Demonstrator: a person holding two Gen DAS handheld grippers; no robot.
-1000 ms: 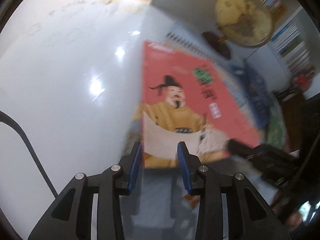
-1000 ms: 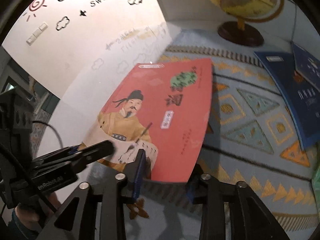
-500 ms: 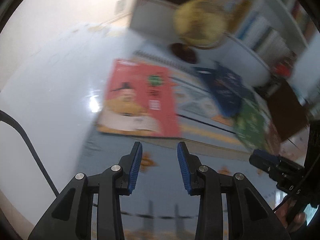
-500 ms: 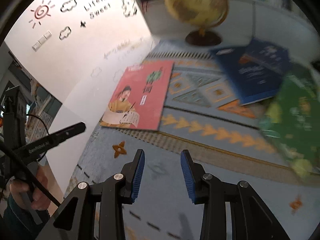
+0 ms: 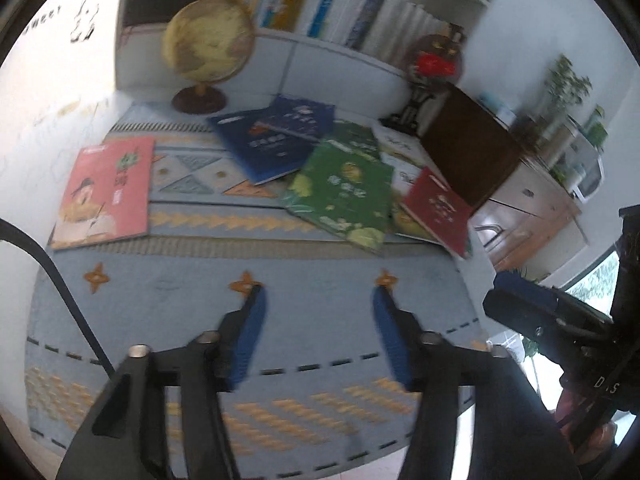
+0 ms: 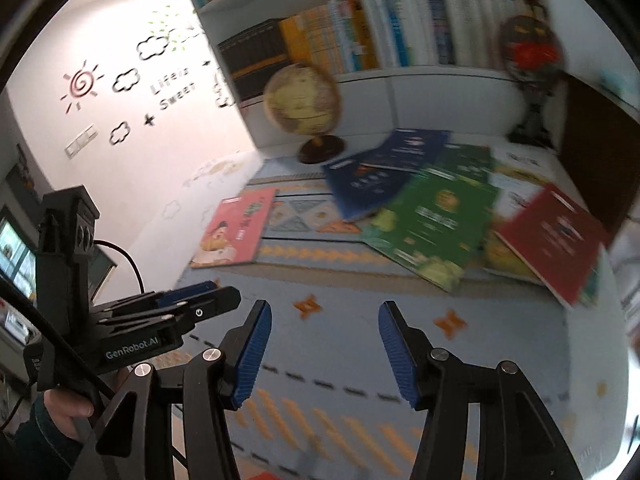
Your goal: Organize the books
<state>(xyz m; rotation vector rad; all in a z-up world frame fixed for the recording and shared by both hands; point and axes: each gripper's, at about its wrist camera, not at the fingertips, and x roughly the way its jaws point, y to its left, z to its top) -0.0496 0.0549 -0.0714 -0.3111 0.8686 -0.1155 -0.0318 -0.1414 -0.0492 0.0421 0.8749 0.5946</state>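
A pink book (image 5: 106, 192) (image 6: 236, 230) with a robed figure on its cover lies flat at the left of the patterned mat (image 5: 248, 320) (image 6: 360, 344). To the right a loose pile spreads out: blue books (image 5: 276, 140) (image 6: 376, 176), a green book (image 5: 344, 196) (image 6: 436, 224) and a dark red book (image 5: 440, 208) (image 6: 556, 240). My left gripper (image 5: 318, 308) hovers over the near mat, jaws opening, nothing between them. My right gripper (image 6: 324, 320) does the same, well short of the books. Each gripper shows in the other's view, the right one (image 5: 532, 304) and the left one (image 6: 188, 300).
A yellow globe (image 5: 208, 40) (image 6: 302, 100) on a brown stand sits at the back of the mat. Behind it runs a white bookshelf (image 6: 400, 76) full of upright books. A dark ornament (image 5: 434, 60) and a brown panel (image 5: 468, 152) stand at the right.
Both grippers have let go of the pink book, now flat on the mat, pulled back from it and risen, then opened wider. The book pile at the right has come into view.
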